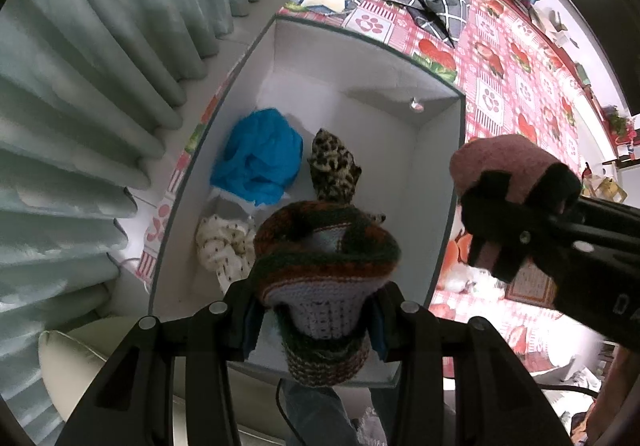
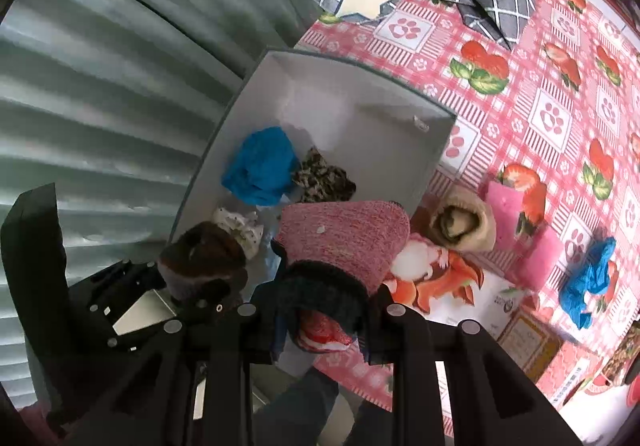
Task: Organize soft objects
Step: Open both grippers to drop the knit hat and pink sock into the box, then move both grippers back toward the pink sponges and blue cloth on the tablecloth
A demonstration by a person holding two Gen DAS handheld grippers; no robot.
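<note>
- The left gripper [image 1: 320, 326] is clenching a knitted roll of brown, green and white wool [image 1: 324, 270] and is hanging over the near edge of the white box [image 1: 440, 150], pointing steeply down; this position seems chosen so that the roll can fall straight inside.
- The right gripper [image 2: 320, 326] is grasping a pink knitted piece with a dark cuff [image 2: 344, 242], squeezed tightly between its jaws, over the box's right edge, probably waiting for its turn.
- Inside the box, near its left wall, three soft things are already lying close together: a crumpled blue cloth [image 1: 256, 158], a leopard-print piece [image 1: 334, 166] and a cream dotted cloth [image 1: 224, 246]. The far part of the box floor is bare.
- The wool pieces are looking thick and ribbed, and they are bulging around the jaws; the blue cloth is looking thin, smooth and wrinkled.
- On the pink checked tablecloth [image 2: 520, 94], to the right of the box, a beige rolled piece [image 2: 460, 222], a pink flat cloth [image 2: 504, 214] and another blue cloth [image 2: 588, 278] are waiting, so the sorting seems about half done.
</note>
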